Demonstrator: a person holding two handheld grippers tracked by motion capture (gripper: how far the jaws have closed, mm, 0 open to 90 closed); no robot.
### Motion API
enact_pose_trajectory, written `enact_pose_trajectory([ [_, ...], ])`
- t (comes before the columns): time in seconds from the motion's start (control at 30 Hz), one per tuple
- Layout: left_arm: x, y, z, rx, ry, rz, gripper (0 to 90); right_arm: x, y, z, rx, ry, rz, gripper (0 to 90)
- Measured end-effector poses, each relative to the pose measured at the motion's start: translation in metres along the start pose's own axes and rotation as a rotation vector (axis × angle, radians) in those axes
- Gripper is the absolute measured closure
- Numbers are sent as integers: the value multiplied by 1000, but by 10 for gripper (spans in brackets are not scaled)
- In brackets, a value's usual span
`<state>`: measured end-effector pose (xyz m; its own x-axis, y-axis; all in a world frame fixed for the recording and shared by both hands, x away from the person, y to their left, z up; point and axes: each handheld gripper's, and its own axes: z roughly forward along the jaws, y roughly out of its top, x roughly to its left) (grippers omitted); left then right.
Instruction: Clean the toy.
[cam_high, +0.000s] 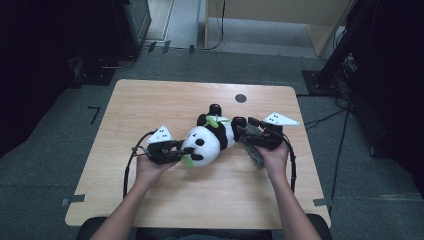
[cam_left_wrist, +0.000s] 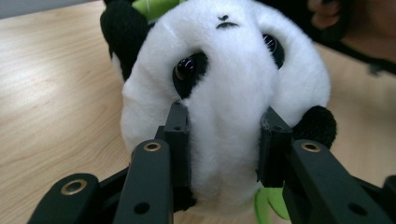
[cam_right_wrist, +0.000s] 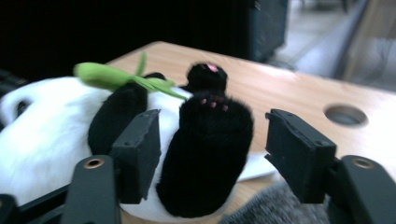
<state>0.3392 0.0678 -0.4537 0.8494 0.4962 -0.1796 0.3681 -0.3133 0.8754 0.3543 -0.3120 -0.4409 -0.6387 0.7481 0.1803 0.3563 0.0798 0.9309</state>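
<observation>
A: So, starting at the left, what has the left gripper (cam_high: 186, 150) got?

B: Its two black jaws are pressed into the white plush head of the black-and-white stuffed panda toy (cam_high: 210, 140). In the left gripper view the pads dent the fur on both sides of the muzzle, just below the shiny black eyes, so it is clamped on the panda (cam_left_wrist: 224, 93).

A: And where does the toy lie?

B: On the pale wooden table (cam_high: 150, 100), about mid-table, on its back between the two hands, head toward the left gripper and feet toward the right one. A green felt leaf (cam_high: 212, 121) sits on its chest (a second bit of green shows under the head, by the left jaws).

A: Then the right side?

B: The right gripper (cam_high: 243, 131) is at the panda's lower end. In the right gripper view a black plush foot with small pink toe dots (cam_right_wrist: 210, 149) stands between the jaws. The near pad is just beside the foot, whether touching I cannot tell; the far pad stands clearly apart from it. So those jaws are spread and not pinching.

A: Anything else on the table?

B: A small round dark hole (cam_high: 240, 98) in the tabletop, beyond the panda toward the far edge, and something grey (cam_high: 254, 155) under the right gripper
</observation>
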Motion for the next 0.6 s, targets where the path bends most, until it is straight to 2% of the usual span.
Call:
enact_pose_trajectory([
  [0.03, 3, 1, -5, 5, -14, 1, 643, 0, 1, -1, -5, 10, -10, 315],
  [0.07, 5, 1, -10, -5, -15, -3, 643, -1, 2, -1, 6, 41, -16, 303],
  [0.17, 15, 0, -23, -34, -59, -38, 647, 0, 1, 4, 71, 133, -32, 235],
  [0.23, 18, 0, -29, -47, -75, -41, 647, 3, -1, 11, 104, 164, -44, 181],
  [0.33, 21, -1, -32, -61, -136, -39, 648, 6, -5, 22, 164, 191, -75, 135],
  [0.43, 21, -2, -29, -45, -210, -35, 648, 9, -9, 30, 193, 281, -107, 128],
  [0.5, 24, -3, -25, -37, -231, -50, 647, 11, -11, 33, 190, 344, -125, 141],
  [0.57, 26, -4, -22, -42, -238, -66, 645, 15, -12, 34, 196, 374, -156, 221],
  [0.6, 26, -4, -21, -40, -223, -62, 641, 19, -12, 35, 218, 350, -182, 309],
])
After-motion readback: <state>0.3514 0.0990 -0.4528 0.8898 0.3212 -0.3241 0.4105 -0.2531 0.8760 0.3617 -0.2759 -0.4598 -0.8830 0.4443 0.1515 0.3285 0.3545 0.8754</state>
